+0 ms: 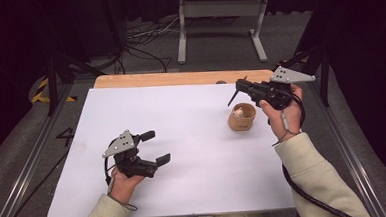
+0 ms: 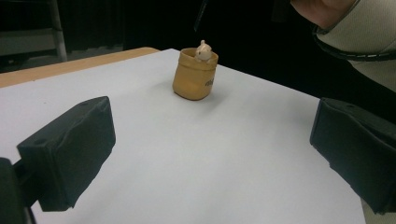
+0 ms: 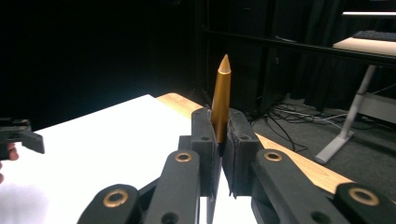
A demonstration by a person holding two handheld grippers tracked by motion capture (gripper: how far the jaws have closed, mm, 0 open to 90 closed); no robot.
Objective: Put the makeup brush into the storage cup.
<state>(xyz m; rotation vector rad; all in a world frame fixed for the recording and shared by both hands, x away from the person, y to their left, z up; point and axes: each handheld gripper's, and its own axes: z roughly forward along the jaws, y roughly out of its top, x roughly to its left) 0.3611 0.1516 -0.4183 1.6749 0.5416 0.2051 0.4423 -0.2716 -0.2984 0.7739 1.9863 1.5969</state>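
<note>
Two claws over the white desk (image 1: 192, 138): left claw (image 1: 155, 147) wide, well apart from the tan pot (image 1: 241, 117); right claw (image 1: 236, 88) just beyond it. Left gripper view: pot (image 2: 194, 74) ahead, bare desk between. Right gripper view: right claw (image 3: 219, 122) clamps a gold pen (image 3: 221, 98) near the desk's far edge.

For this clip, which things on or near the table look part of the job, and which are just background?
Likely in play:
- right tongs, shut on a gold pointed stick
- tan pot with a small pale figure inside
- left tongs, open, holding nothing

Background:
- white table frame
- floor cables
</note>
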